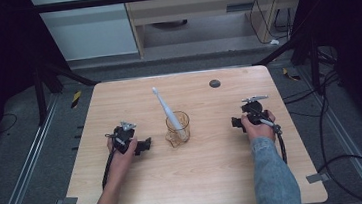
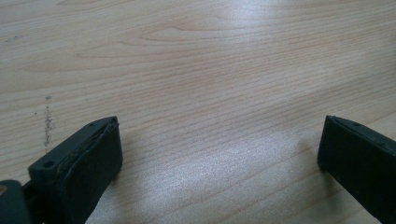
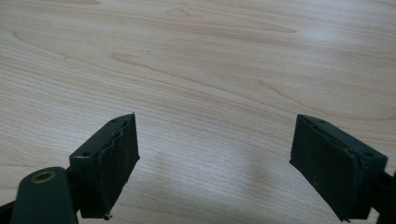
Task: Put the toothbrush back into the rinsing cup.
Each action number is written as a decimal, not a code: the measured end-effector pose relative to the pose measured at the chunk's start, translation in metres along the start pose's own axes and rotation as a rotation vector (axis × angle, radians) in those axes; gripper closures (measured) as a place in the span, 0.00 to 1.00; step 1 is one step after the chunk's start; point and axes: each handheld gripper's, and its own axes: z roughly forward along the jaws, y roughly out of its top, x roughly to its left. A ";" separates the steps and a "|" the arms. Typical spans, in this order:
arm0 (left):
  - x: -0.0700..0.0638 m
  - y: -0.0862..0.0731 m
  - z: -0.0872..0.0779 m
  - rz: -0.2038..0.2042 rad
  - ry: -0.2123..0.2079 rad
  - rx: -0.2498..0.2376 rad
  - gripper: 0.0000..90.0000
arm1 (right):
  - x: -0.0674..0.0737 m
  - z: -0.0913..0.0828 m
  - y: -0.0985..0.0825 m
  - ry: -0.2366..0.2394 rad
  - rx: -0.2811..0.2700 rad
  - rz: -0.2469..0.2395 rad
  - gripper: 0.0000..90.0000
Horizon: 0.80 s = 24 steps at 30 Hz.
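White toothbrush (image 1: 164, 107) stands tilted in amber cup (image 1: 178, 128).

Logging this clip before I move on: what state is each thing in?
Toothbrush: standing tilted in the cup, head up and leaning away.
Clear cup: upright on the table.
Left tool: open, nothing between the jaws.
Right tool: open, nothing between the jaws.

A white toothbrush (image 1: 164, 108) leans tilted in a clear amber cup (image 1: 178, 128) mid-table

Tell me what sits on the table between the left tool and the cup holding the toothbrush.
Nothing: in the high view, bare wood separates the left tool from the cup with the toothbrush.
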 end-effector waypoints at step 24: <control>0.000 0.001 0.001 0.001 -0.001 -0.001 0.00 | -0.026 0.018 -0.012 -0.036 -0.088 0.105 0.13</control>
